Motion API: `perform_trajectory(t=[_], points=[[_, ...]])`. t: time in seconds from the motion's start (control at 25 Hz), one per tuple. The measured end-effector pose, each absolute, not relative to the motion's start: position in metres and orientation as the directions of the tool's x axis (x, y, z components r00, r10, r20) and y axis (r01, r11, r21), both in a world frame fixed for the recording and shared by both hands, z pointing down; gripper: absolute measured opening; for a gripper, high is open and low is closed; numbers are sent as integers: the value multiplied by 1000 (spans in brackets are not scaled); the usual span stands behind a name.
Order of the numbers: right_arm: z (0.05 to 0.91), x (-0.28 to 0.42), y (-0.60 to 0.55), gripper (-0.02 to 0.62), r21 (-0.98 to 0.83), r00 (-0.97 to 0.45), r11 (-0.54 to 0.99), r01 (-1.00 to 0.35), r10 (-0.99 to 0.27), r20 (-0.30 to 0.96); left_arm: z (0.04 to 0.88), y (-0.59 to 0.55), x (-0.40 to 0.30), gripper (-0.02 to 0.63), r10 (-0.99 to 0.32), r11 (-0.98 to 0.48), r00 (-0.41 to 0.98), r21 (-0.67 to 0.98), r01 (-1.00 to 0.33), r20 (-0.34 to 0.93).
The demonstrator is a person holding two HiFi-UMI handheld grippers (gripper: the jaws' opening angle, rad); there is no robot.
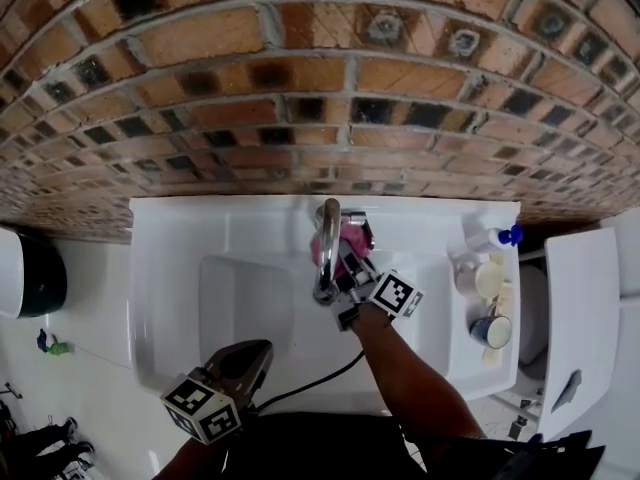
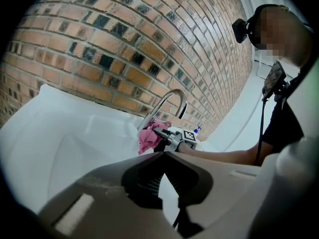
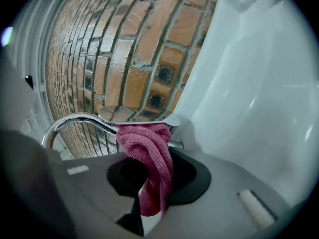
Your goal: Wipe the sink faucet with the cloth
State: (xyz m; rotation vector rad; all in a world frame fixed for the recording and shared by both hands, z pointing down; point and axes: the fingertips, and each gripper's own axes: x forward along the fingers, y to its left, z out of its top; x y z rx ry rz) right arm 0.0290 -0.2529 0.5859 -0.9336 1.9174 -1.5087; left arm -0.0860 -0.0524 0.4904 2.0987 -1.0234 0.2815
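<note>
A brick wall (image 1: 300, 88) fills the top of my head view, and under it sits a white sink (image 1: 170, 268) with the chrome faucet (image 1: 327, 258) arching out from the middle of its back ledge. On the ledge at the right I see a bottle with a blue cap (image 1: 494, 238) and a couple of cups (image 1: 490, 330) beside it.

My right gripper (image 1: 348, 260) is up at the faucet, just right of the spout. Its jaws are clamped on the pink cloth (image 3: 149, 151). The cloth bunches out ahead of the tips and hangs down between them. In the right gripper view the bunched end presses up against the underside of the flat chrome lever (image 3: 134, 114). From the head view it looks as though it also touches the spout, but I can't be sure at that angle.

My left gripper (image 1: 262, 350) hangs over the front of the basin, well apart from the faucet. Its jaw tips are drawn together with nothing between them.
</note>
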Motion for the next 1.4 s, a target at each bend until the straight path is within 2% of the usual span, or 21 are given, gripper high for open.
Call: perform_trajectory(t=[0.16, 0.52, 0.64, 0.76, 0.96, 1.12, 1.28, 1.4], points=[[595, 31, -253, 92, -963, -647, 135, -231, -761, 49, 494, -51, -87, 6, -587, -376, 655, 555, -742, 477], [602, 31, -250, 91, -967, -701, 140, -213, -711, 51, 498, -52, -86, 6, -600, -362, 655, 575, -734, 459], [601, 22, -238, 91, -973, -749, 141, -183, -662, 45, 498, -52, -84, 6, -600, -365, 659, 578, -730, 454], [615, 19, -221, 92, -955, -782, 115, -272, -605, 149, 497, -54, -84, 6, -602, -359, 656, 580, -732, 455], [603, -23, -205, 92, -979, -864, 136, -151, -500, 64, 503, -56, -83, 6, -597, -373, 670, 586, -719, 441], [615, -36, -203, 92, -978, -894, 119, -172, -436, 105, 508, -56, -84, 6, -600, -359, 670, 601, -714, 437], [624, -29, -221, 92, -976, -866, 74, -204, -478, 144, 509, -57, -93, 6, -613, -340, 660, 609, -717, 434], [619, -32, -230, 92, -974, -865, 96, -207, -484, 136, 511, -60, -102, 6, -629, -320, 645, 612, -724, 434]])
